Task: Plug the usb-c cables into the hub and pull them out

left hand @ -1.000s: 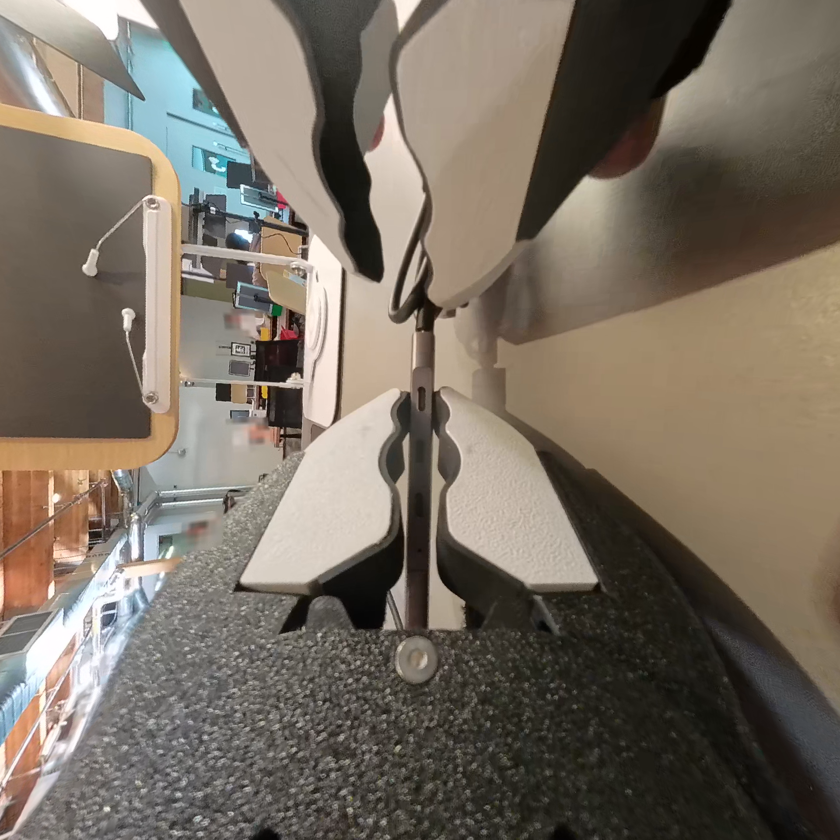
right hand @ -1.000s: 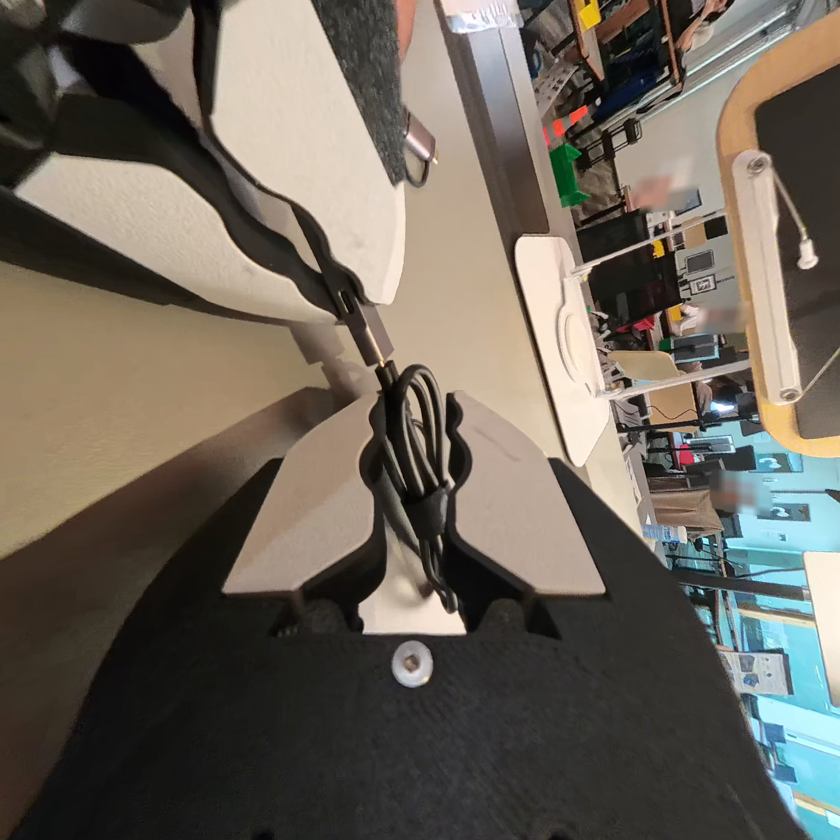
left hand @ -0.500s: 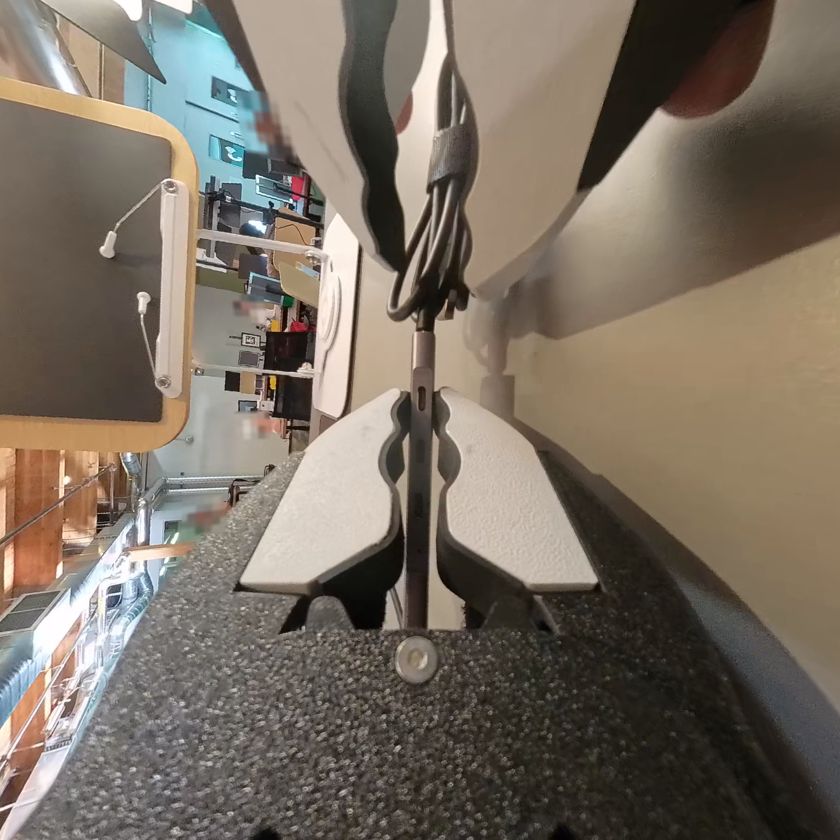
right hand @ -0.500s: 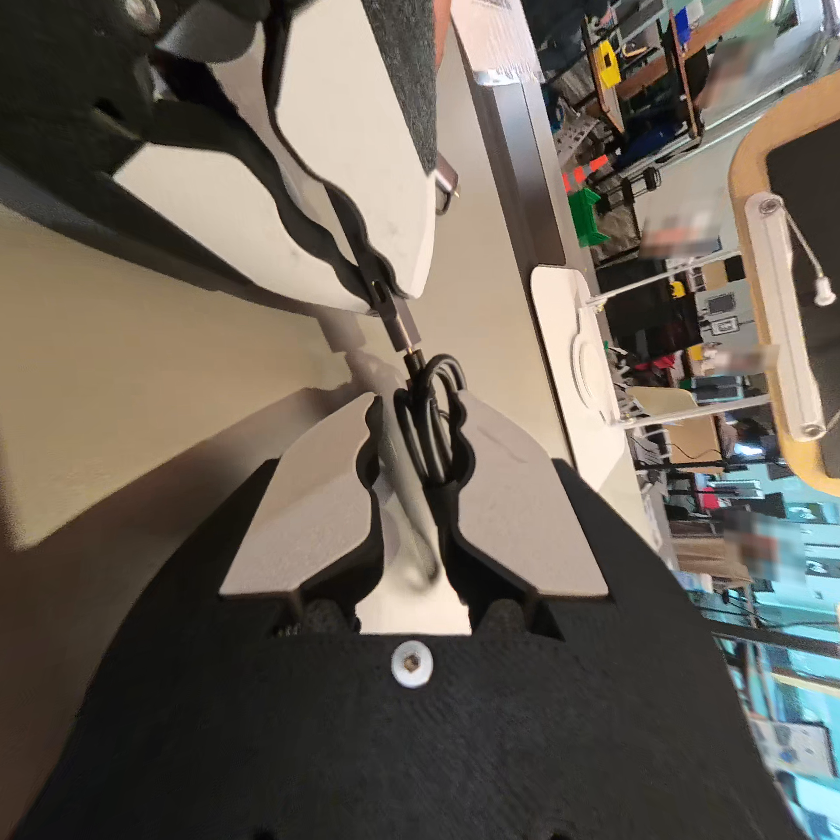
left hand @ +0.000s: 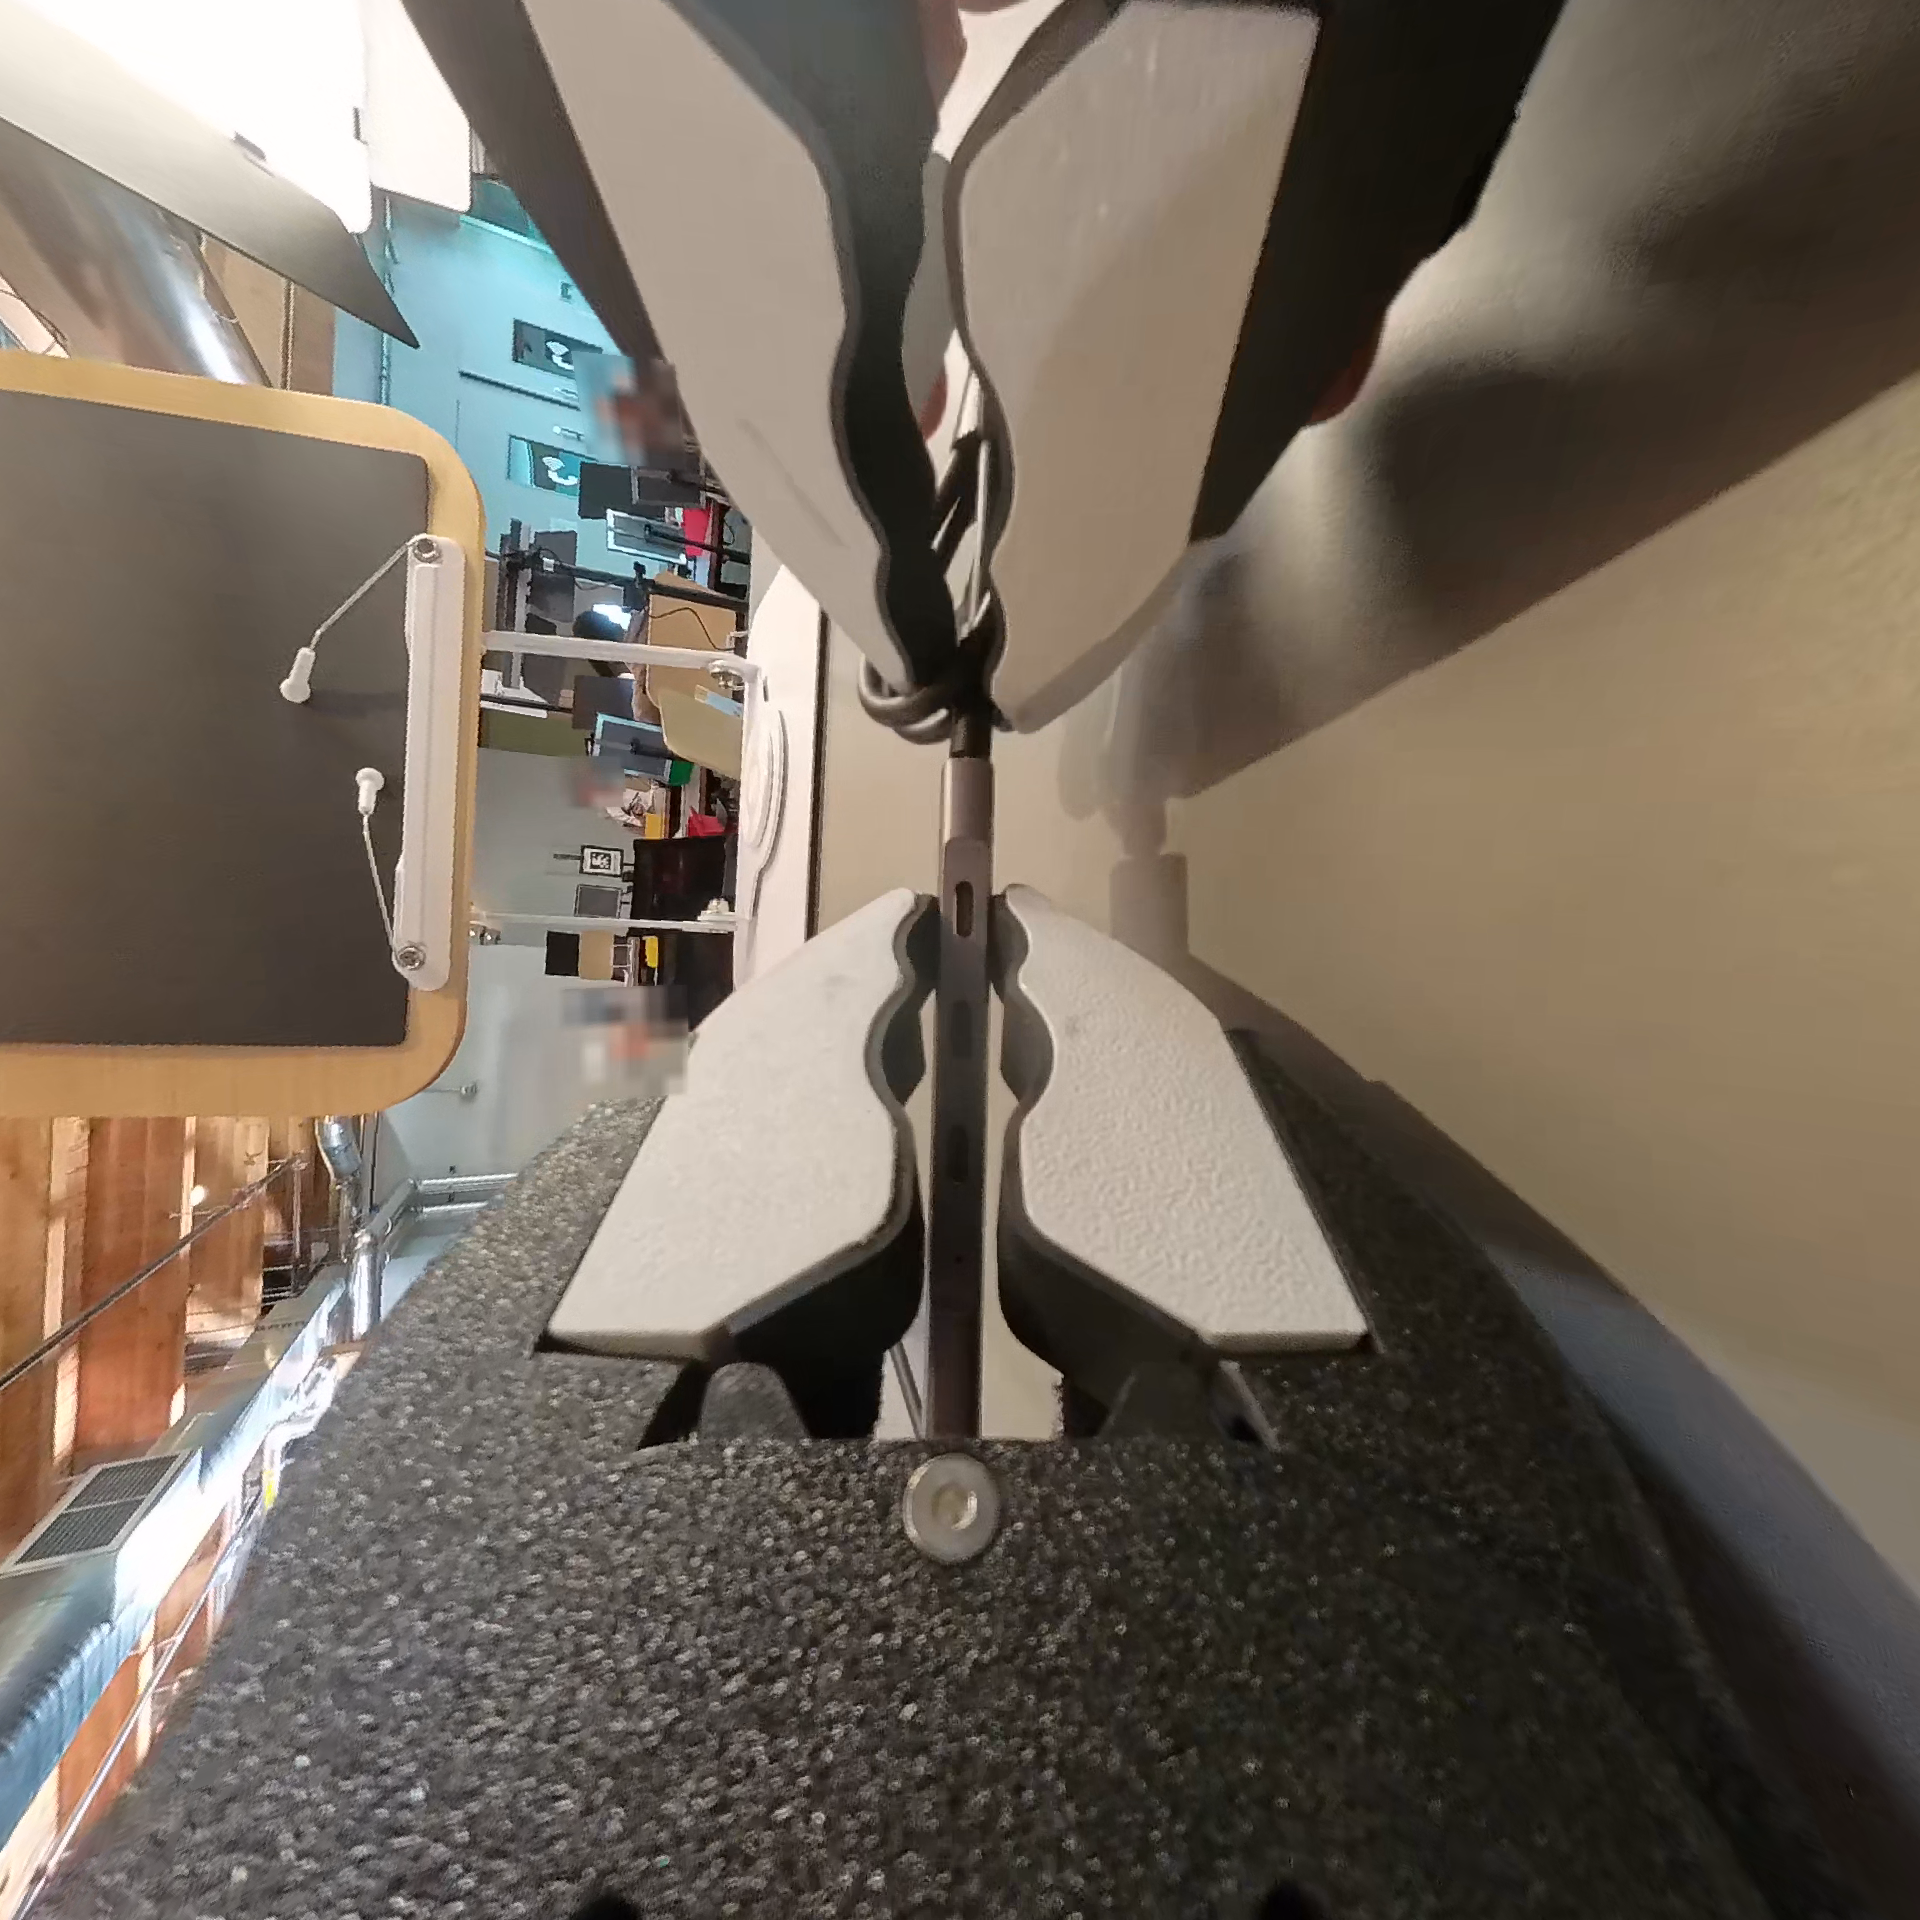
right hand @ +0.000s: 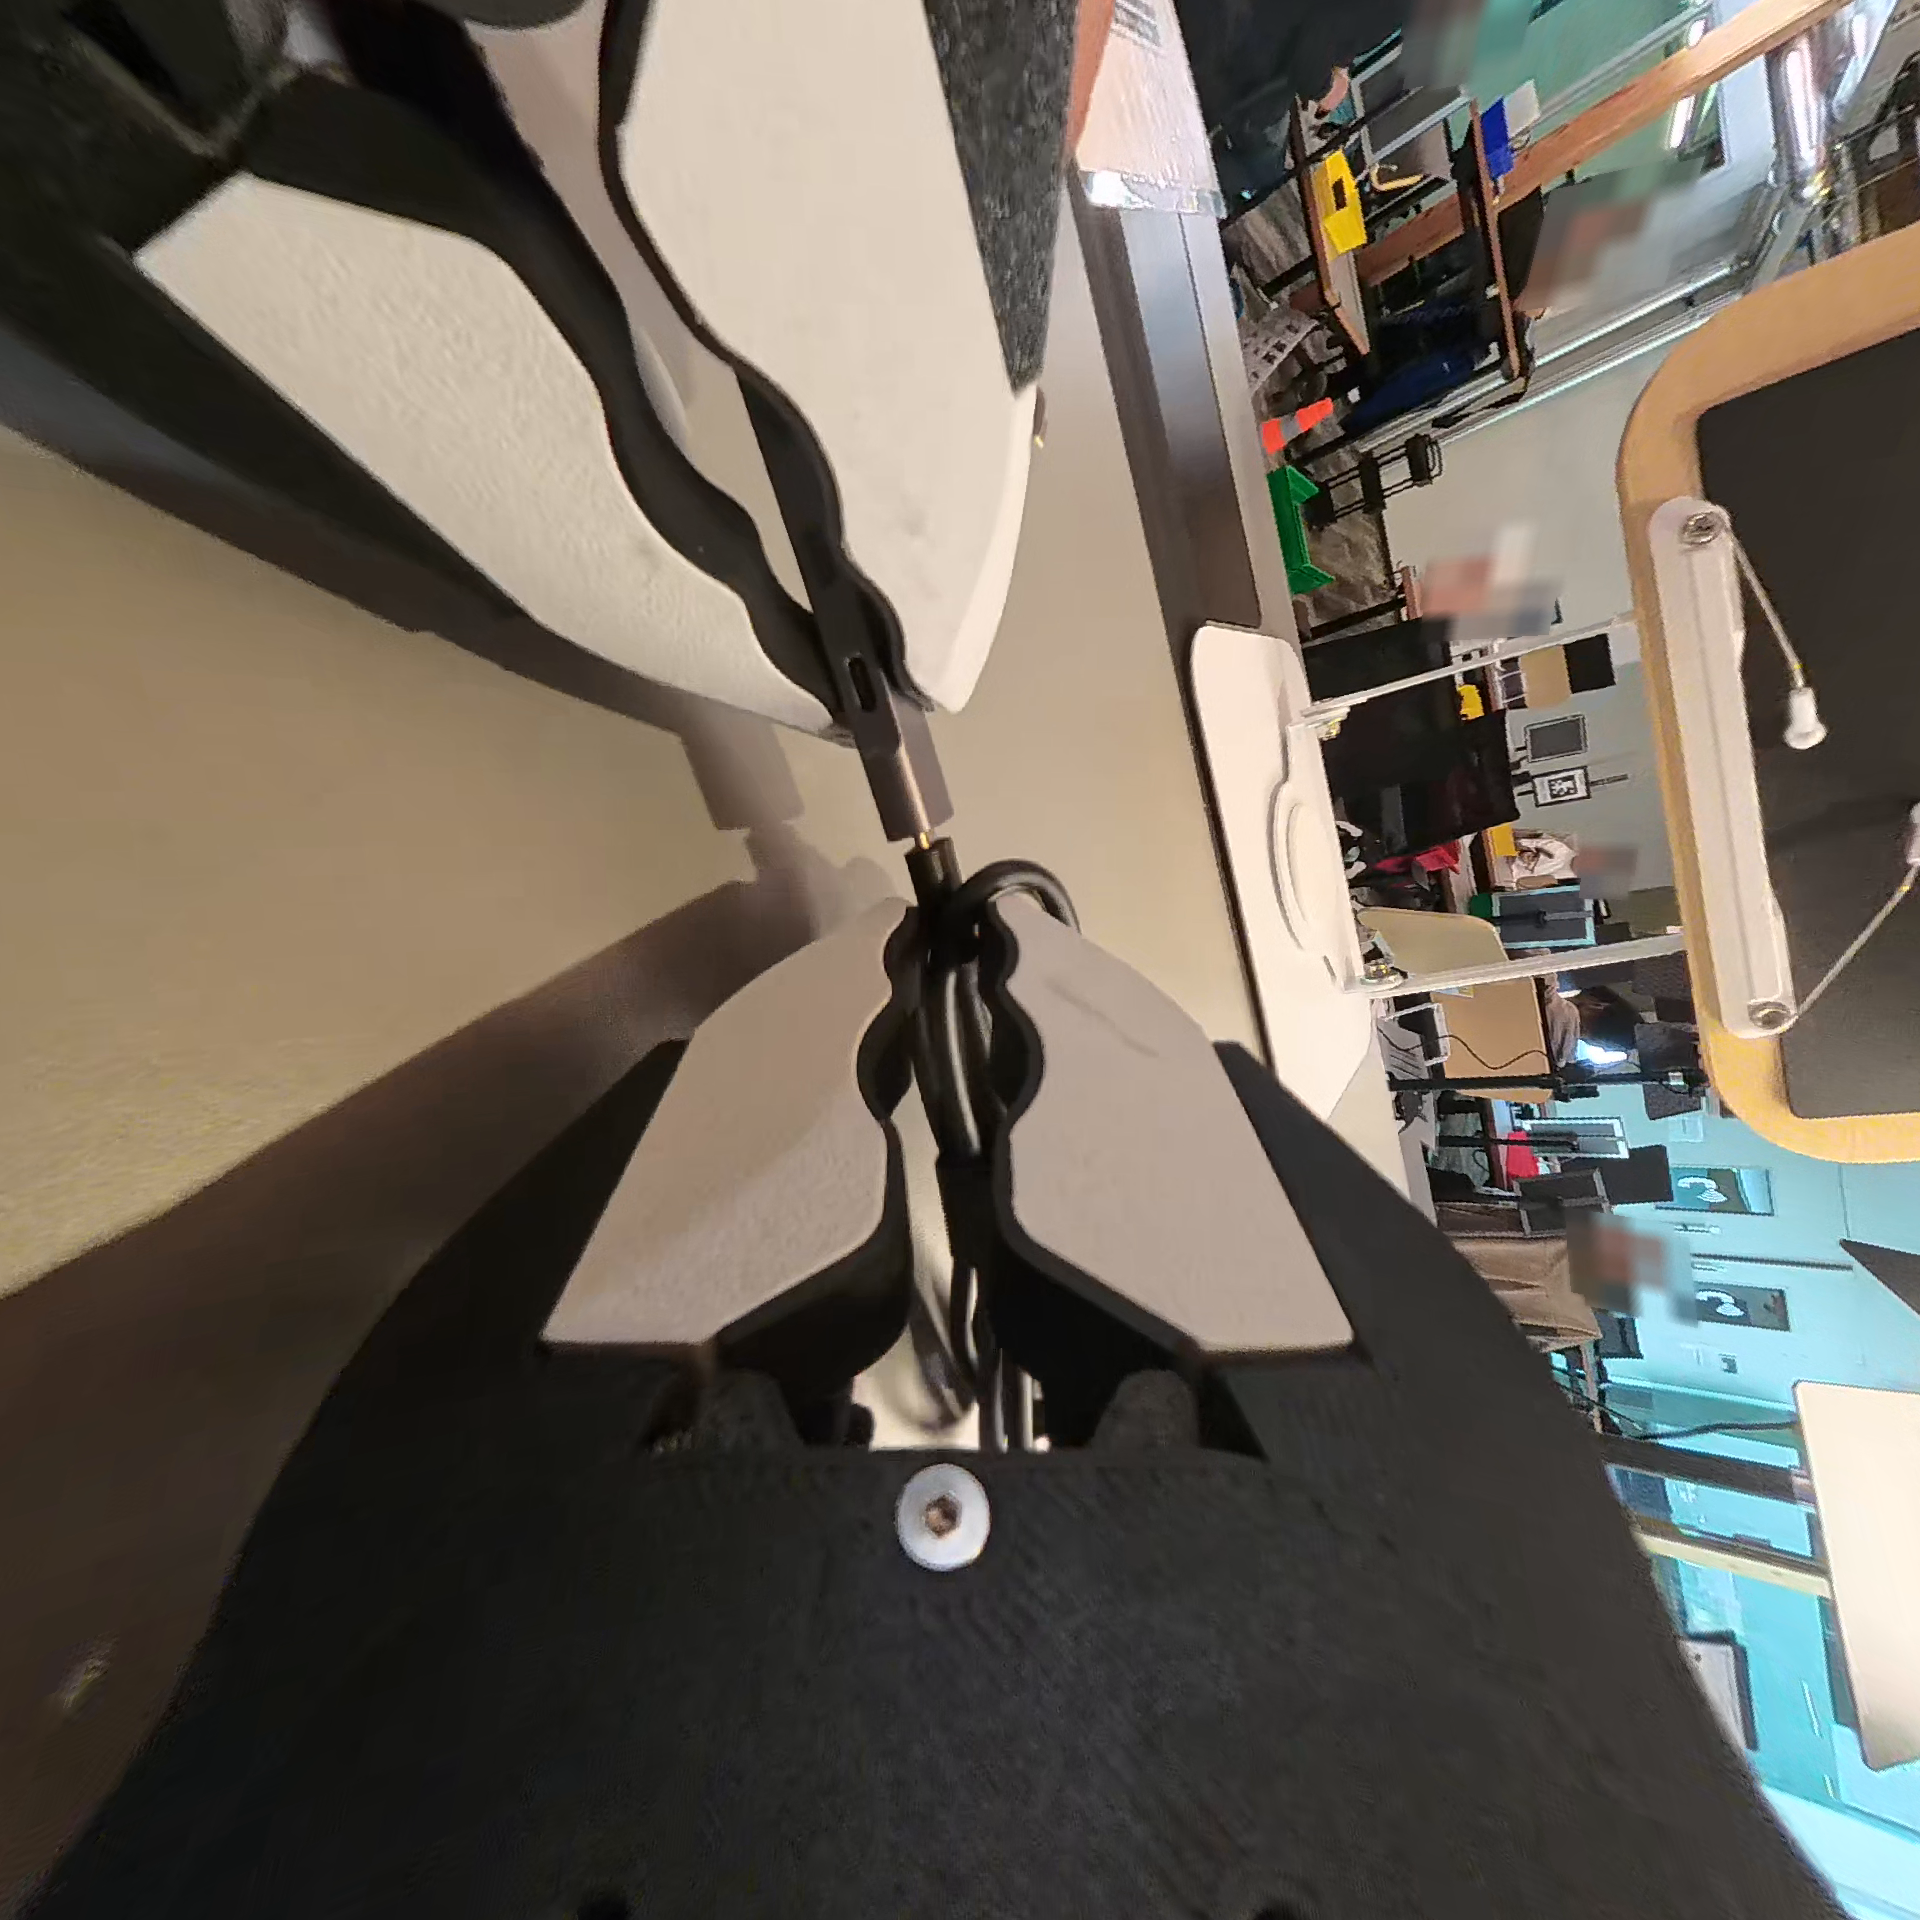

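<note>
My left gripper (left hand: 961,904) is shut on a thin grey USB hub (left hand: 961,1091), seen edge-on with its ports facing the camera. My right gripper (right hand: 951,920) is shut on a bundled black USB-C cable (right hand: 961,1101). The cable's plug (right hand: 928,857) meets the end of the hub (right hand: 904,758), with a thin strip of metal showing at the joint. In the left wrist view the right gripper (left hand: 951,665) comes down from above with the cable loops (left hand: 914,701) at its tips. In the right wrist view the left gripper (right hand: 883,696) holds the hub from the upper left.
Both grippers are close above a beige table (left hand: 1558,935). A white cable end (left hand: 1143,883) lies on it right behind the hub. A white stand (right hand: 1278,831) sits farther off. A wood-framed black board (left hand: 208,727) and workshop clutter are beyond. Only a small space, under 4 cm, lies between the two pairs of fingers.
My right gripper's fingers have closed tighter on the cable bundle. The two grippers have shifted slightly relative to each other, and the plug has stayed at the hub's end.
</note>
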`<state>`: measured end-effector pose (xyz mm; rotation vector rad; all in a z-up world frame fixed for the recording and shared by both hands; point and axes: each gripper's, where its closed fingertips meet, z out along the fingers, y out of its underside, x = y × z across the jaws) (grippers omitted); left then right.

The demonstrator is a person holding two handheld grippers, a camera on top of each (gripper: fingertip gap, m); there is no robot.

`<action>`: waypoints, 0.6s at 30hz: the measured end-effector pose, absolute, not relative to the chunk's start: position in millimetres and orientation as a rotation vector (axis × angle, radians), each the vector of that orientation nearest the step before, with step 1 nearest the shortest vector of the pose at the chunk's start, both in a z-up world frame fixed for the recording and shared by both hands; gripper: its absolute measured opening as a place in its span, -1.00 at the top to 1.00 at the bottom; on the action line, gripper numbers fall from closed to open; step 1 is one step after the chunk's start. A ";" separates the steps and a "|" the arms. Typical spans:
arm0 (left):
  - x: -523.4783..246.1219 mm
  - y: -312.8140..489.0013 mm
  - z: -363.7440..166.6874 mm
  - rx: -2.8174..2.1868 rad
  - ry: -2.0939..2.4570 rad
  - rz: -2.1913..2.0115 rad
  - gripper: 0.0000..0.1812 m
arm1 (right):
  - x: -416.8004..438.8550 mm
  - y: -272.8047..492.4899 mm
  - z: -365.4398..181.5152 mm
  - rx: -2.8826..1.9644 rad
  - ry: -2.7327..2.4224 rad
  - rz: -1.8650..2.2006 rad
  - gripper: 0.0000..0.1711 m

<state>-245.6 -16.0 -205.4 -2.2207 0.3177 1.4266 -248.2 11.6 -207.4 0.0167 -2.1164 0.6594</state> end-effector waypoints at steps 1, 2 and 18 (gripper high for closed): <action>-245.2 -16.1 -206.1 -2.224 0.324 1.424 0.89 | -247.6 11.3 -208.3 0.022 -2.121 0.658 0.90; -244.8 -16.2 -206.3 -2.226 0.324 1.418 0.89 | -247.2 11.0 -208.7 0.021 -2.128 0.658 0.90; -234.7 -11.7 -209.3 -2.288 0.382 1.356 0.89 | -235.1 8.6 -212.9 0.114 -2.208 0.686 0.93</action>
